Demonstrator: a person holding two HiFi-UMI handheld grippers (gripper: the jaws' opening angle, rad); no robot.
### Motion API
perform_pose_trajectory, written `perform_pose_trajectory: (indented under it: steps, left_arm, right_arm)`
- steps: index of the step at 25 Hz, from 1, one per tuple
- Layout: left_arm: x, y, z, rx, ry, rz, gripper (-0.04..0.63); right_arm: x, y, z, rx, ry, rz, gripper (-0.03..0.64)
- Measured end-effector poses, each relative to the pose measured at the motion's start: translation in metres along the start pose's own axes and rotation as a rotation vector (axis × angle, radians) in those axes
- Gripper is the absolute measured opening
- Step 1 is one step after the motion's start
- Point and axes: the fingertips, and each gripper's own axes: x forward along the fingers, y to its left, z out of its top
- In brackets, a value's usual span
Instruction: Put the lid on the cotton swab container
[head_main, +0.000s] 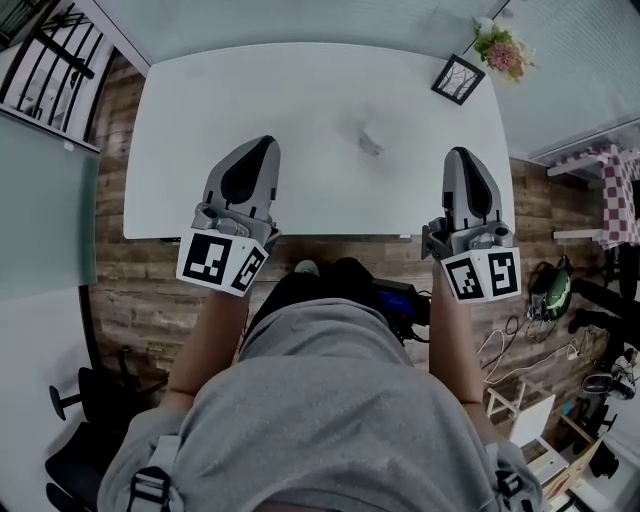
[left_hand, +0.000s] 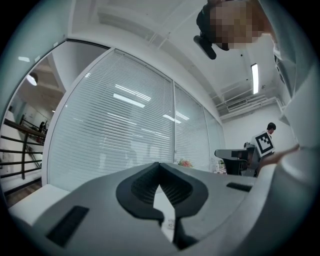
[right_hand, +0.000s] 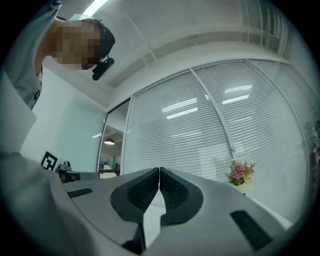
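Task unstarted: left tongs (head_main: 256, 150) and right tongs (head_main: 462, 158) pinched together, empty; small clear item (head_main: 371, 141) untouched on surface (head_main: 300, 90).

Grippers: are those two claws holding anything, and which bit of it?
Nothing is held. The left gripper and the right gripper both have their jaws shut together, with nothing between them.

The table (head_main: 320, 90) looks smooth and matt, the floor (head_main: 130, 290) wood-planked, the left claw (left_hand: 160, 165) matt plastic, ribbed inside.
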Motion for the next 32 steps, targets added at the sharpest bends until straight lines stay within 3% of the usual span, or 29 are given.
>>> perform_pose_trajectory:
  steps: [8, 32]
  left_arm:
    - [0.003, -0.004, -0.005, -0.001, 0.017, 0.009, 0.0]
    - [0.081, -0.022, -0.014, 0.024, 0.021, 0.138, 0.0]
  right_arm:
    - [0.005, -0.007, -0.013, 0.022, 0.029, 0.012, 0.025]
    - [0.067, -0.1, -0.019, 0.06, 0.055, 0.151, 0.025]
